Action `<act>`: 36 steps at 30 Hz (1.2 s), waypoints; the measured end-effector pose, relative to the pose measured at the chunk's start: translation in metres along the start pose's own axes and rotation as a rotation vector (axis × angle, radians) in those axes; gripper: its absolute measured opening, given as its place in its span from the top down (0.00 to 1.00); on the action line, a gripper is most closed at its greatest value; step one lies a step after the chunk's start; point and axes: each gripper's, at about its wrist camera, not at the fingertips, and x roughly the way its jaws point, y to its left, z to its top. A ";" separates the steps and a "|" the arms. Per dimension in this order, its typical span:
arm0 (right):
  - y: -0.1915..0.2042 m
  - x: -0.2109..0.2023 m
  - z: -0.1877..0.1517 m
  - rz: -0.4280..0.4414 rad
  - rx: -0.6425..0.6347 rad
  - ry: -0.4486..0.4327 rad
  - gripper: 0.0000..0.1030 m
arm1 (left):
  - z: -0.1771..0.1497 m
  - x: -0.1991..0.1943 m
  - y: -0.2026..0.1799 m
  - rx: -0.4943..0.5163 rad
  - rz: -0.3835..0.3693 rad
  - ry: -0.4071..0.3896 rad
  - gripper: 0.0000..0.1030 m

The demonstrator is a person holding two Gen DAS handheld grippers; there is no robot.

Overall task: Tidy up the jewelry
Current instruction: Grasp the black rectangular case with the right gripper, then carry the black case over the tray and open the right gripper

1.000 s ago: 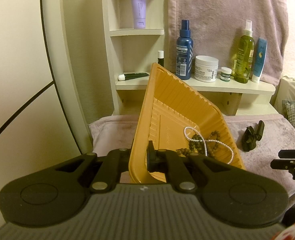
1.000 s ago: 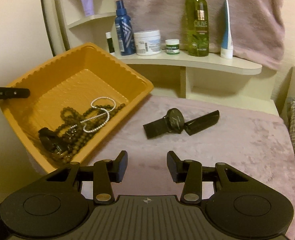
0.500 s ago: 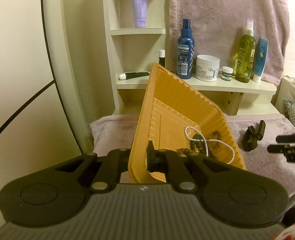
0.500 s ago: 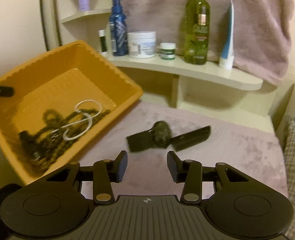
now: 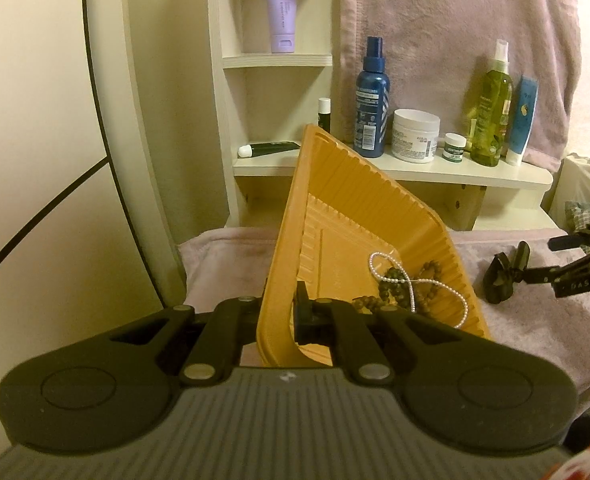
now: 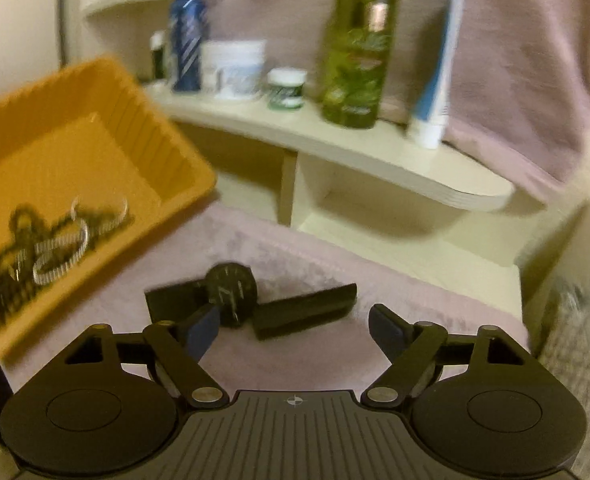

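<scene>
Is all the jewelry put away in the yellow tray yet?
Nearly. The pearl strand and dark beads already lie in the orange tray, which the left gripper clamps by its rim. The black watch is on the pink cloth; the right gripper, jaws wide, is closing in on it.

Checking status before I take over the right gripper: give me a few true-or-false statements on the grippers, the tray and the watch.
1. The left gripper is clamped on the orange tray's wall. True.
2. The right gripper is shut on the black watch. False: its jaws are wide open and the watch lies on the pink cloth.
3. The pearl strand and dark beads are in the tray. True.
4. The tray sits flat. False: it is tilted.
5. The watch is in the tray. False: it is outside, beside it.
</scene>
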 end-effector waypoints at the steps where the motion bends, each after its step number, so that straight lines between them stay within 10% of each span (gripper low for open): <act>1: -0.002 0.003 0.000 0.016 -0.036 0.009 0.21 | 0.000 0.000 0.000 0.000 -0.001 0.000 0.94; 25: -0.030 0.038 0.003 0.193 -0.190 0.016 0.27 | 0.002 0.000 0.000 -0.004 0.007 0.013 0.94; 36: -0.011 0.006 -0.007 0.120 -0.185 -0.007 0.27 | 0.003 0.000 -0.001 0.011 0.007 0.009 0.94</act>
